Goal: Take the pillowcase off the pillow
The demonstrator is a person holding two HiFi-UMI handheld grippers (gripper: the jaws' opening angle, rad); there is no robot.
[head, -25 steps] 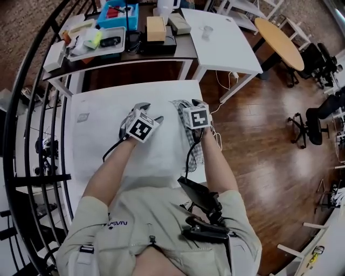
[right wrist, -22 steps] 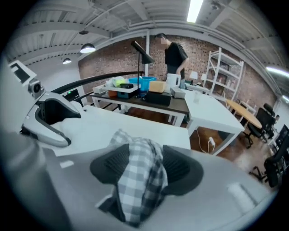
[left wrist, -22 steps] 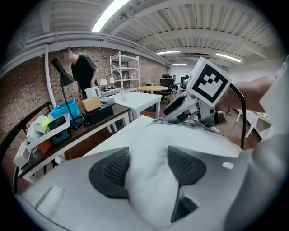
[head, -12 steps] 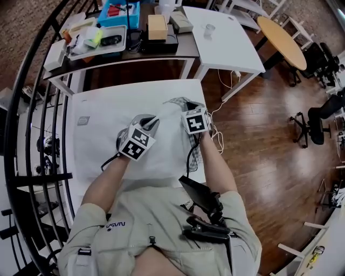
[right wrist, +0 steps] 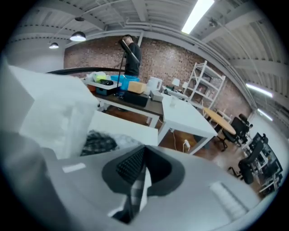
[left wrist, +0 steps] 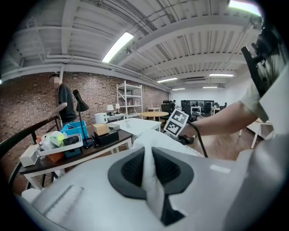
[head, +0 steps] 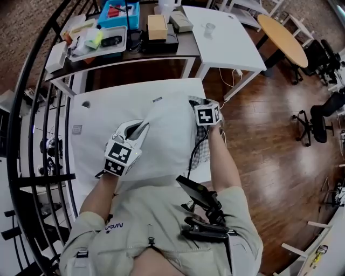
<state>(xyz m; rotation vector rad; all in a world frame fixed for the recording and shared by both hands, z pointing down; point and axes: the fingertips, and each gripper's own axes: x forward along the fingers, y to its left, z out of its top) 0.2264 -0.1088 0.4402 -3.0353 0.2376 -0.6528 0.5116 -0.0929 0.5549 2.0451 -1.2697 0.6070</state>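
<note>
Your left hand-held gripper [head: 141, 128] has its 2 jaws pressed together on a fold of the white pillowcase [head: 167, 135]. They have just been closing, and the left gripper view shows the white cloth running straight up between the dark pads of that hand-held gripper [left wrist: 151, 173]. It pinches the fabric at the left side of the pillowcase, lifted clear of the white bench [head: 97, 108], so the cloth rises to a peak at the jaws. Your right hand-held gripper [head: 198, 102] is clamped on the far right corner. In the right gripper view, its jaws [right wrist: 137, 180] hold a strip of checked fabric with a white edge beside it. That checked fabric is the pillow [head: 200, 152], which shows bare along the right edge of the pillowcase, under your right forearm. The pillowcase covers the rest of the pillow and lies across the middle of the bench in front of you. Beyond it stands a dark bench [head: 178, 51] carrying a blue bin [head: 116, 12], a cardboard box [head: 156, 27] and a tray [head: 94, 43].
</note>
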